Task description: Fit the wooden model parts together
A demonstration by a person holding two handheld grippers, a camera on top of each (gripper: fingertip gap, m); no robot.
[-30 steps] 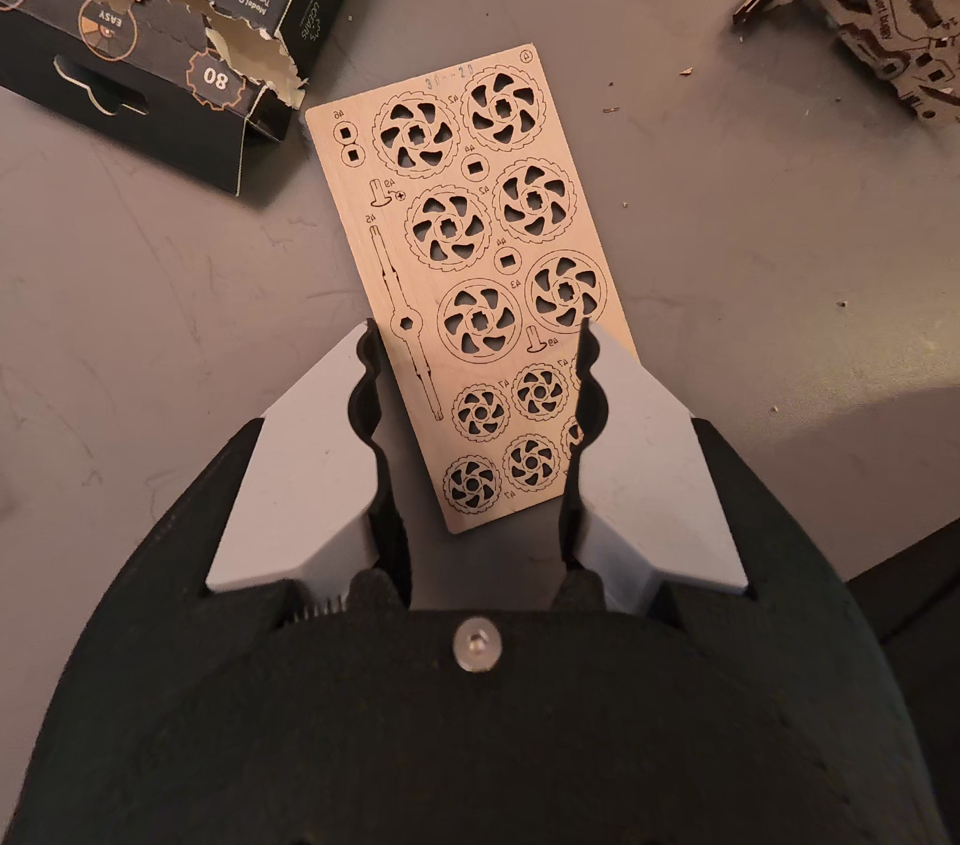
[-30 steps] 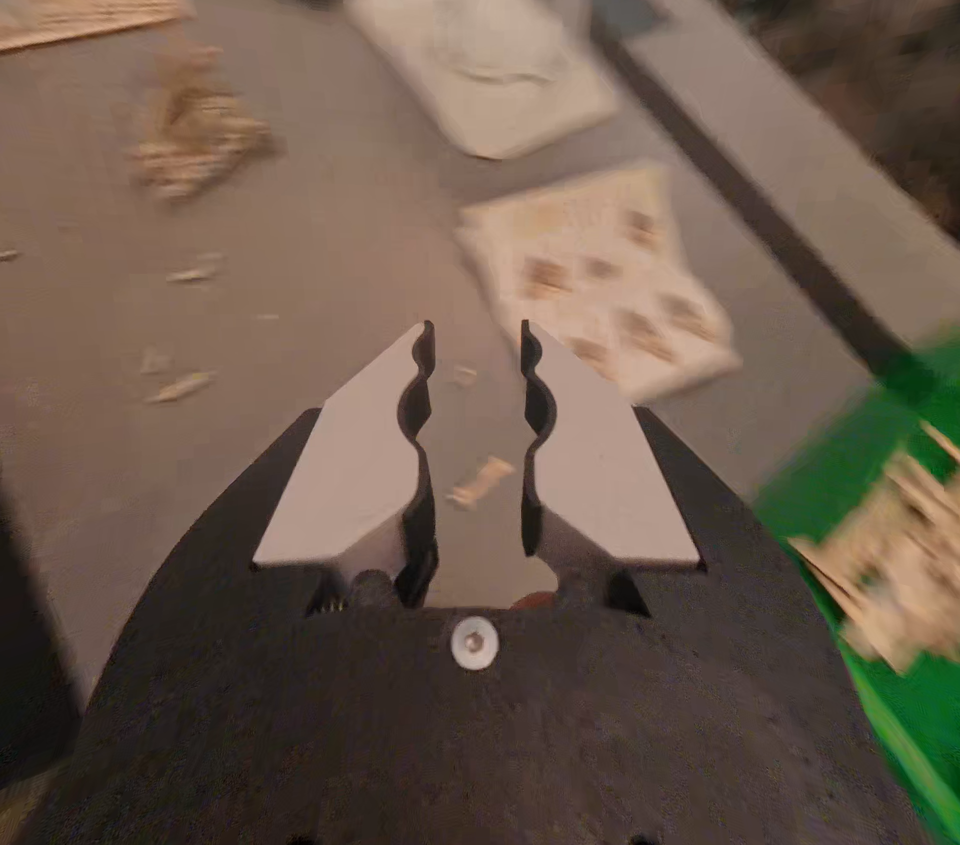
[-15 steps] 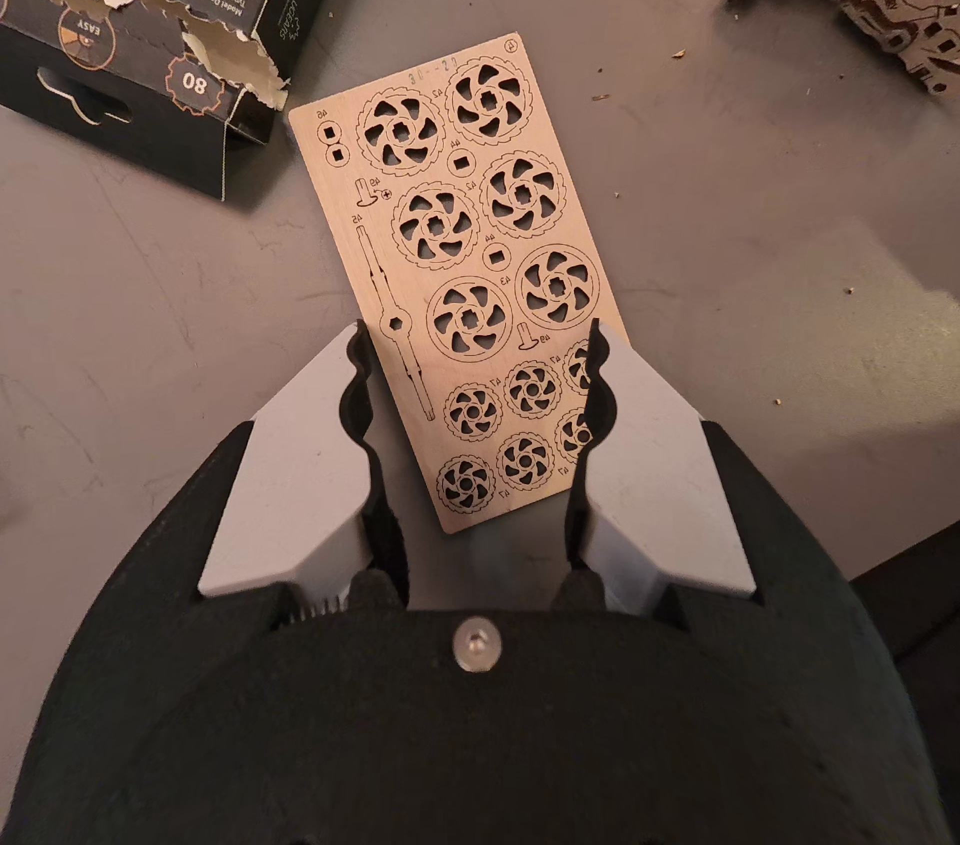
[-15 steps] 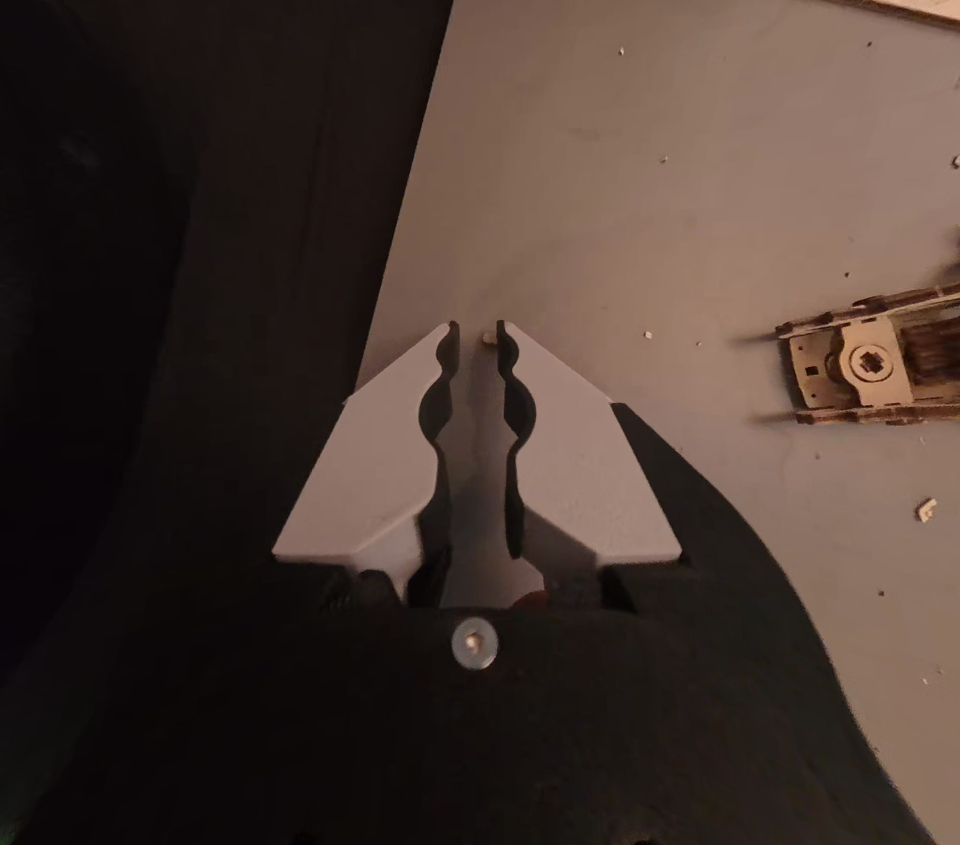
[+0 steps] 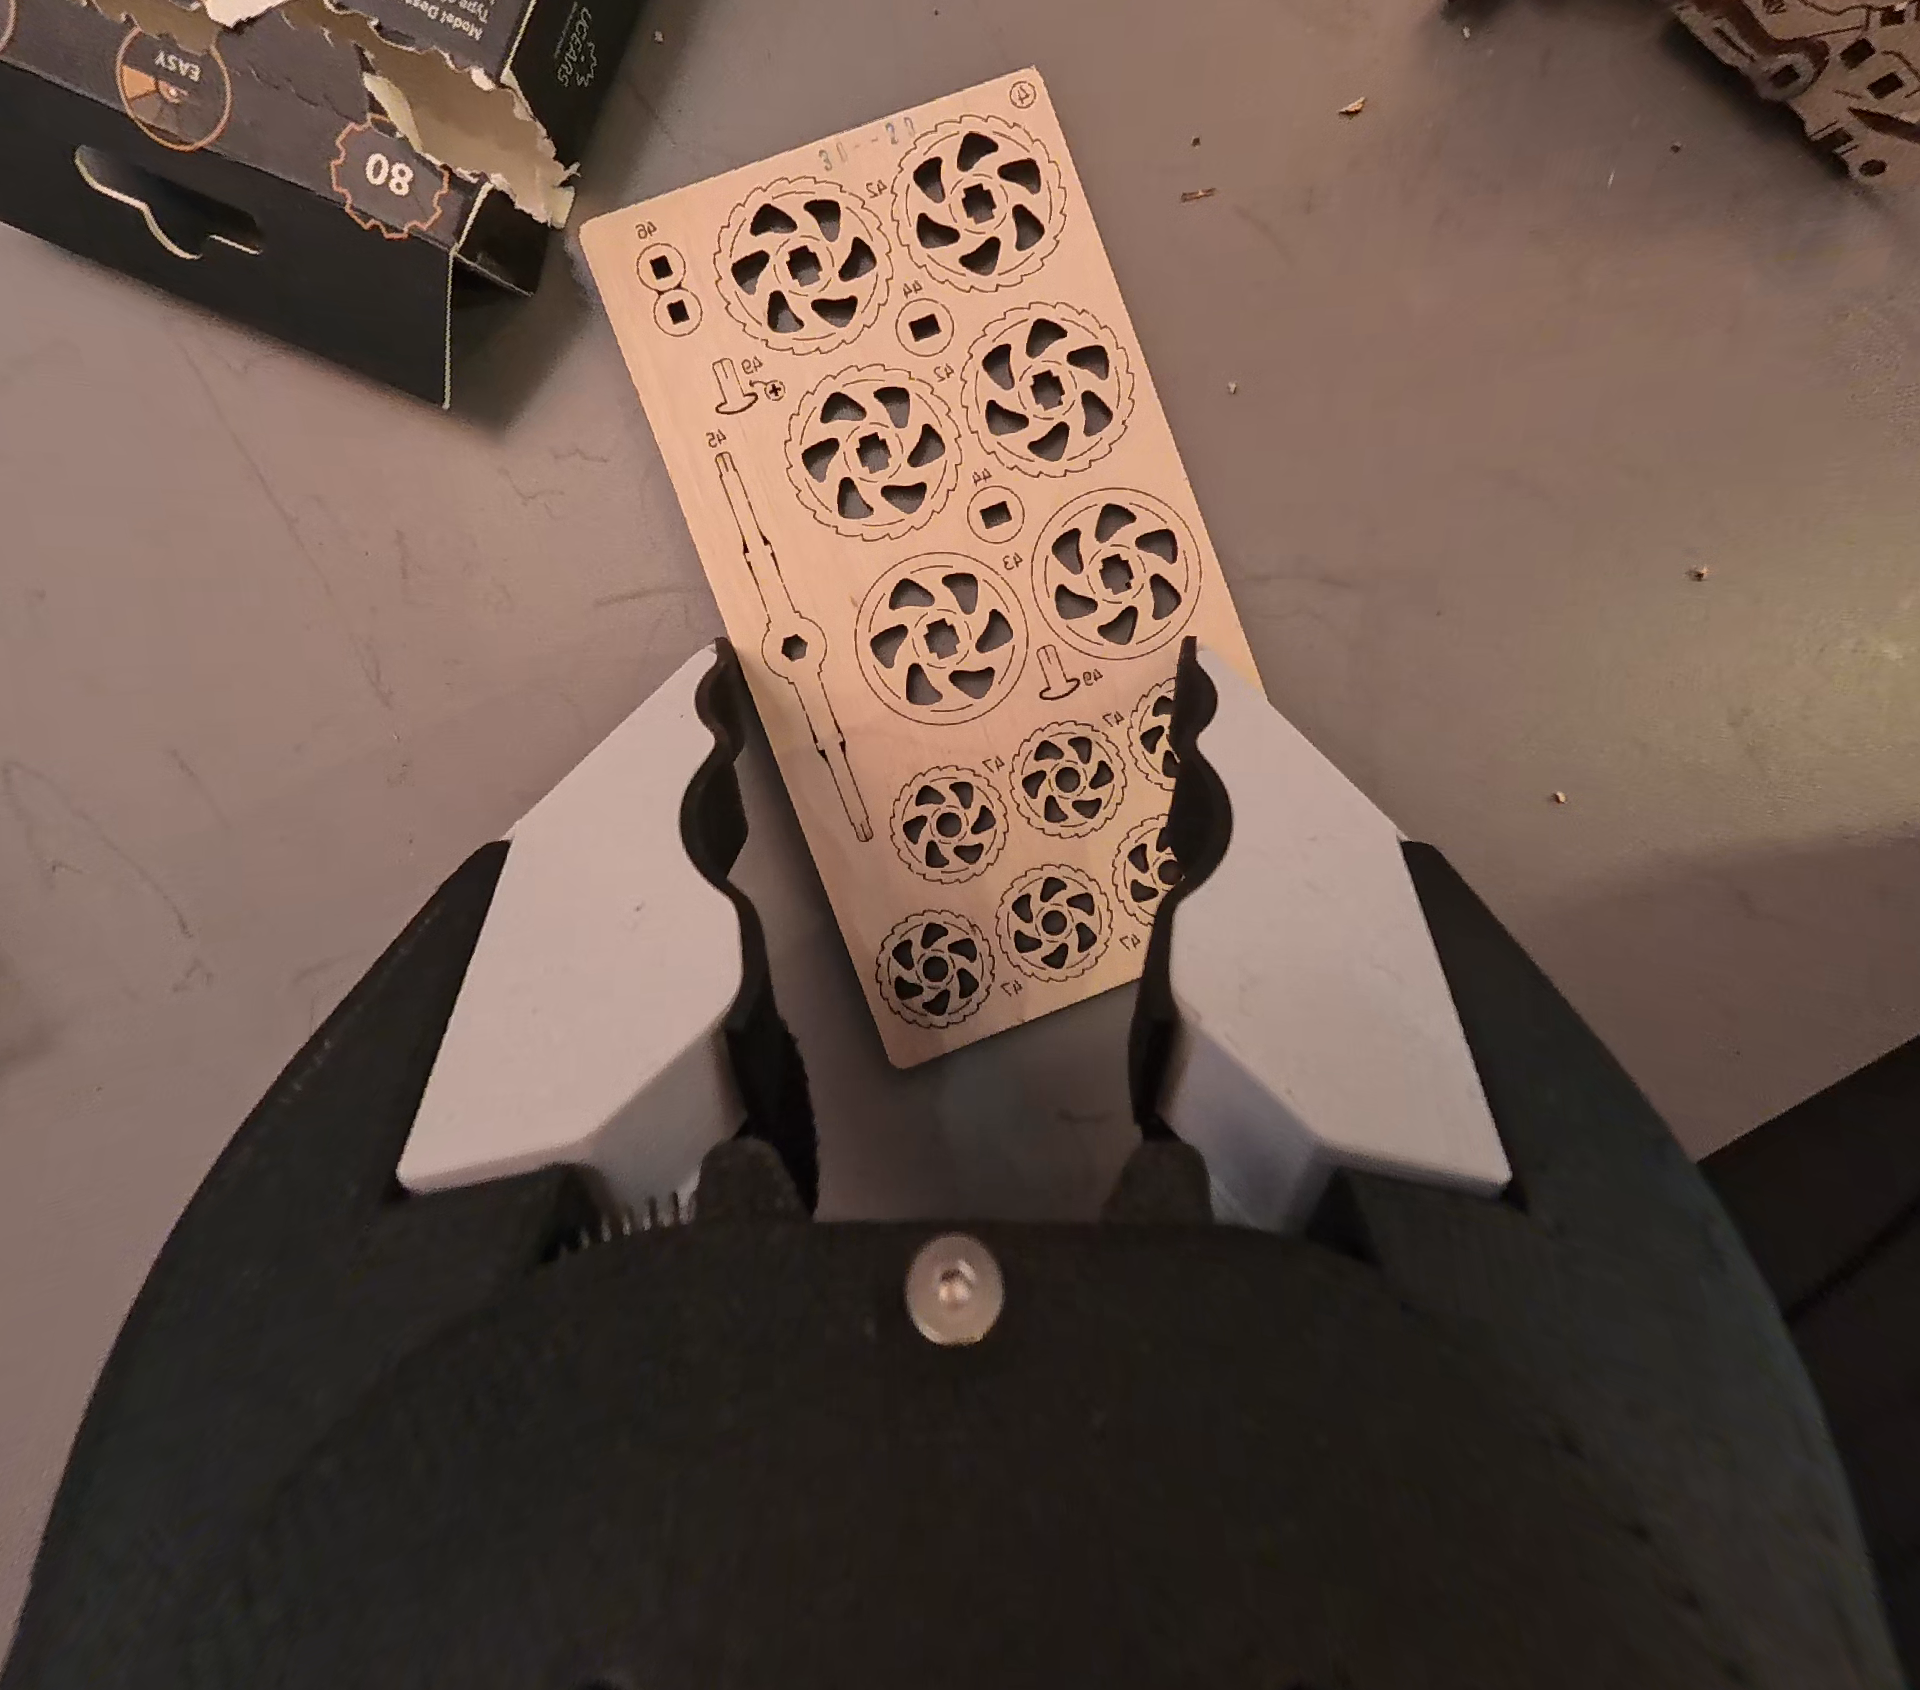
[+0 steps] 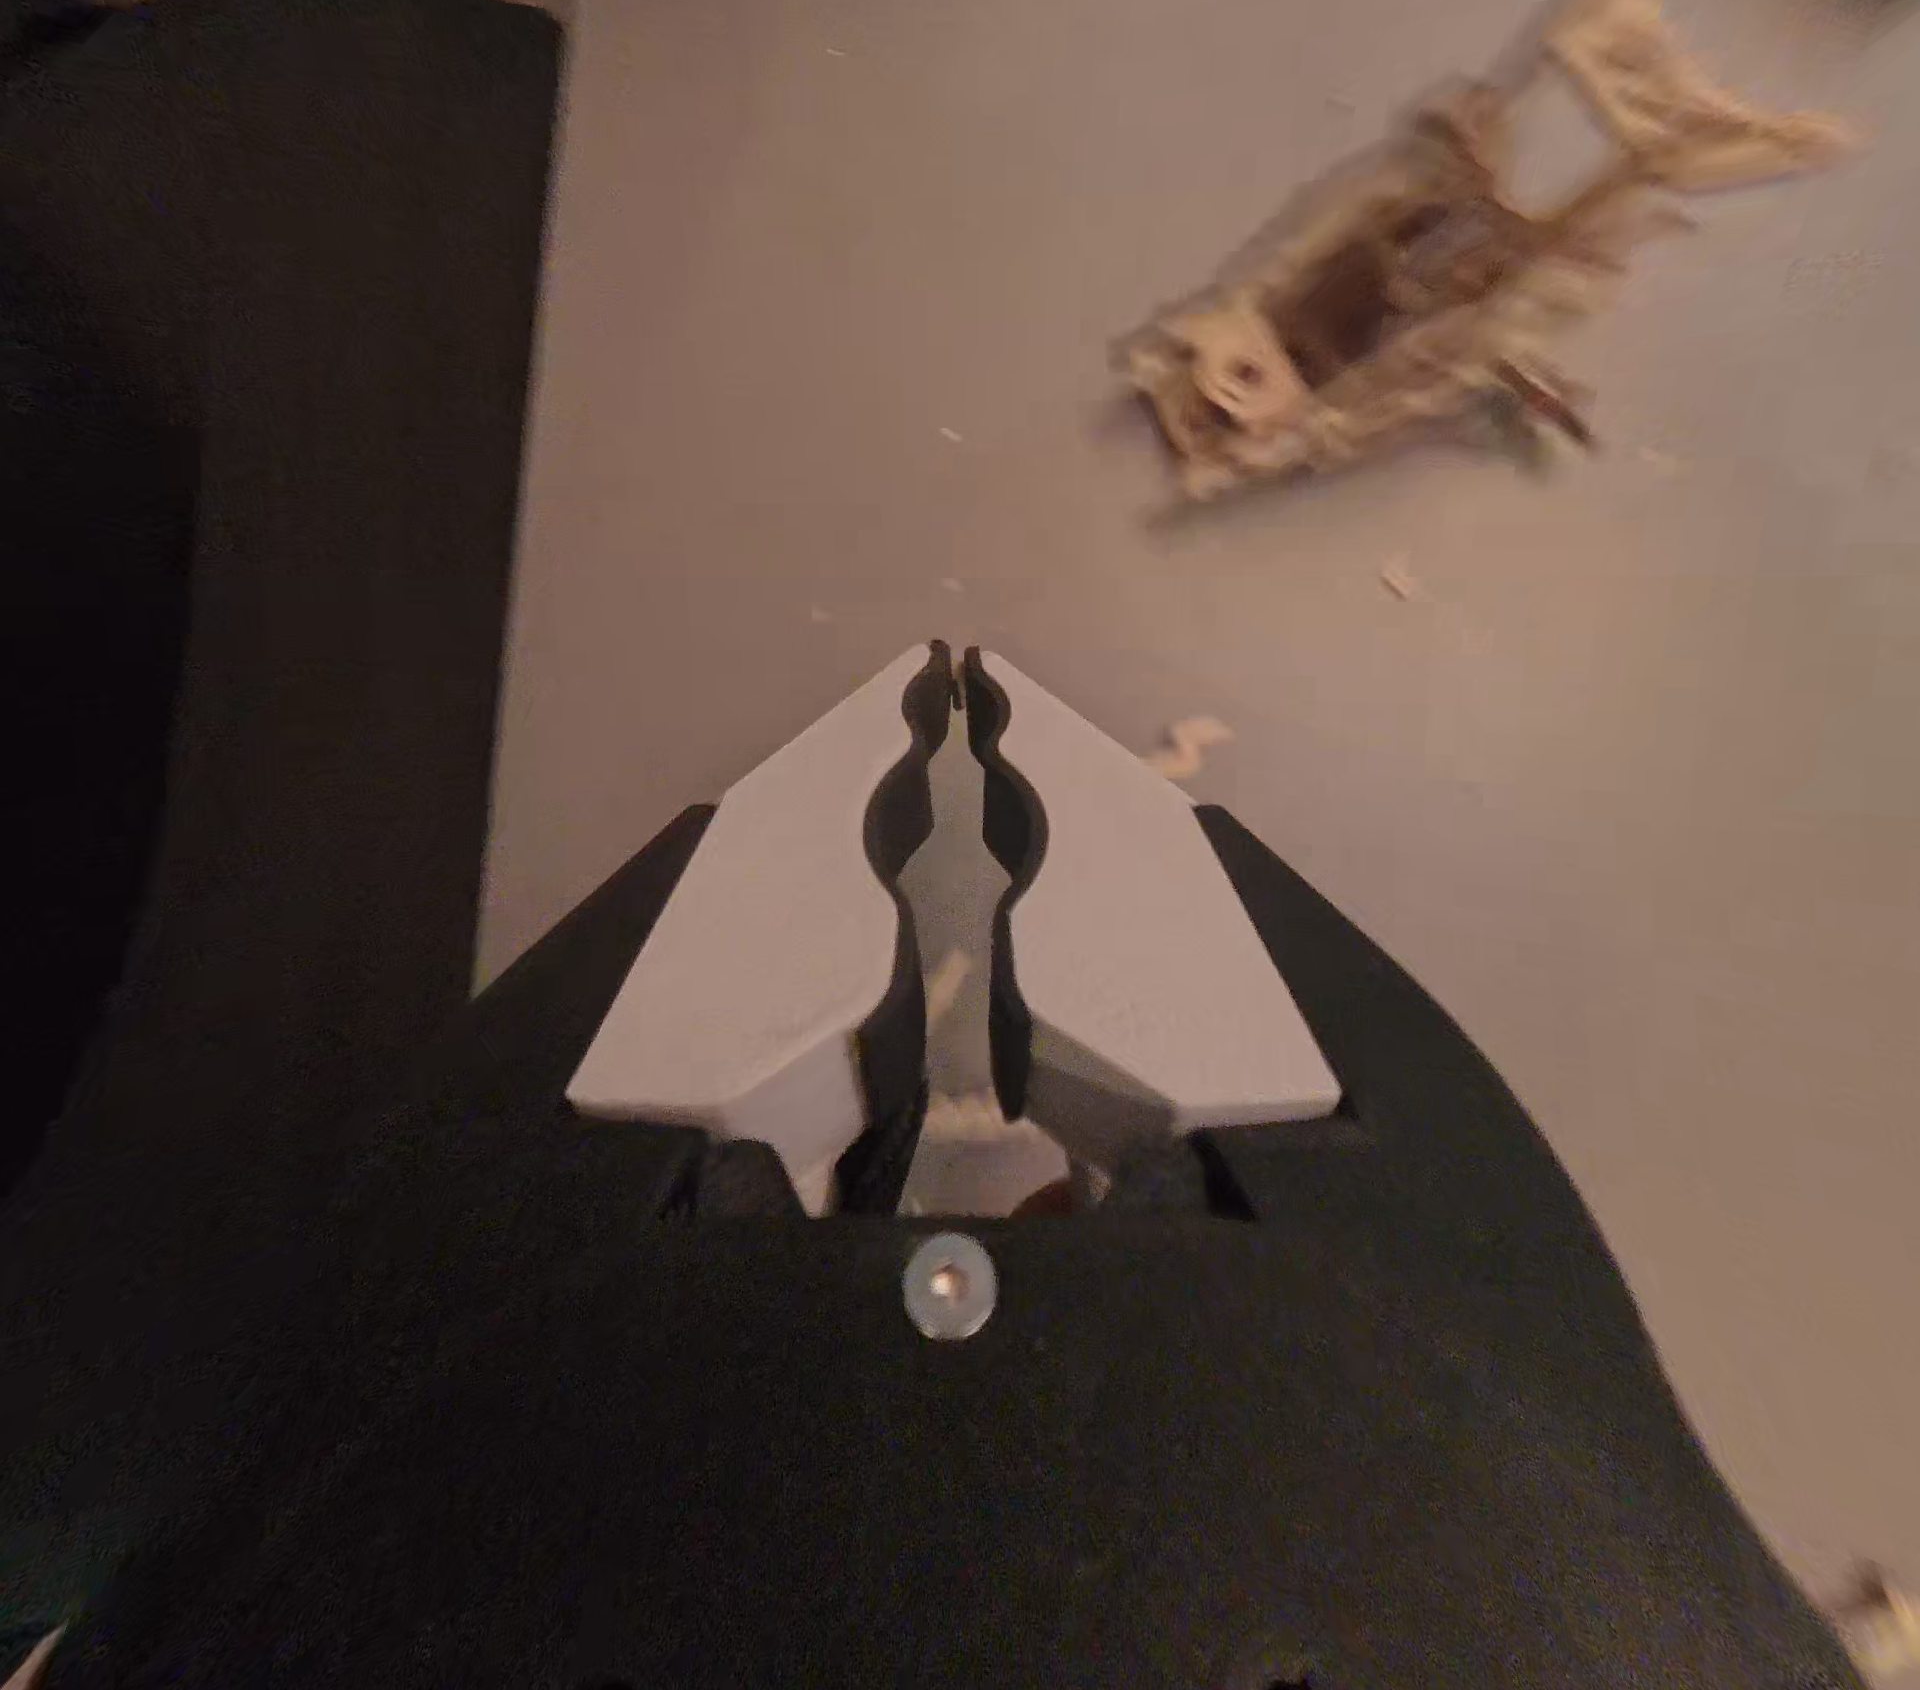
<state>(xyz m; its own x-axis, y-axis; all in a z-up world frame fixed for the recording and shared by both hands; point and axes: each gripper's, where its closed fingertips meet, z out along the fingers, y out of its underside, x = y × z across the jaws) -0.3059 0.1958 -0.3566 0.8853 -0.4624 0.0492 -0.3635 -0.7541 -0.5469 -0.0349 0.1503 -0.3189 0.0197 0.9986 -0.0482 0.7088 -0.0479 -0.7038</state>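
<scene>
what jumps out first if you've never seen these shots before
The pale wooden sheet of laser-cut gears lies flat on the grey table, with the open left gripper poised over its near end. A torn black box sits at upper left, and the half-built wooden model lies blurred ahead of the nearly shut right gripper.

Torn black box [image 5: 260,9] (flap ragged) on grey table [image 5: 1455,497]
</scene>
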